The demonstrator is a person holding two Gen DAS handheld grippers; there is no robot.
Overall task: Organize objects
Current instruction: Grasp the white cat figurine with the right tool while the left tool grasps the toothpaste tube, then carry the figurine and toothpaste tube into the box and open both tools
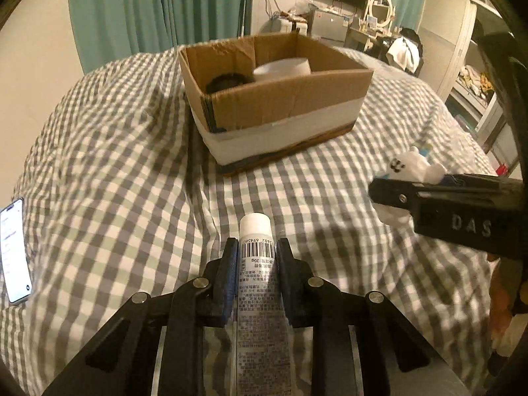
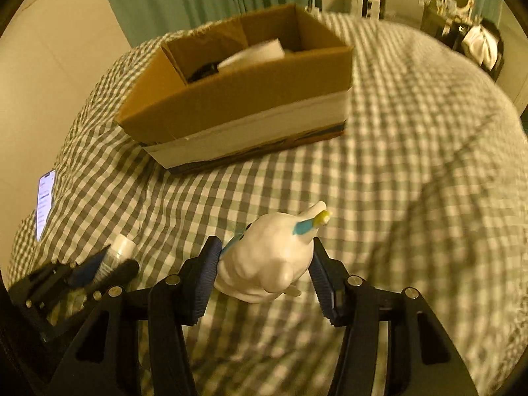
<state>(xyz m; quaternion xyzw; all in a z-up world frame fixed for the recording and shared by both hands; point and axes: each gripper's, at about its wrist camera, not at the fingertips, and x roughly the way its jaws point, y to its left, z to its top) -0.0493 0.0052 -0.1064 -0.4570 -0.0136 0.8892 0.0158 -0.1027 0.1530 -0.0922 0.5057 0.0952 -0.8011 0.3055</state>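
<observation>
My left gripper is shut on a white tube with a barcode label, whose white cap pokes out ahead of the fingers. In the right wrist view the tube shows in the left gripper at the lower left. My right gripper is shut on a white toy figurine with a teal and yellow tip, both pads against its sides. From the left wrist, the figurine sits in the right gripper at the right. Both hang over the checked bed cover, short of an open cardboard box.
The cardboard box holds a white round container and a dark object. A lit phone lies at the bed's left edge. Teal curtains hang behind the bed, and cluttered furniture stands at the far right.
</observation>
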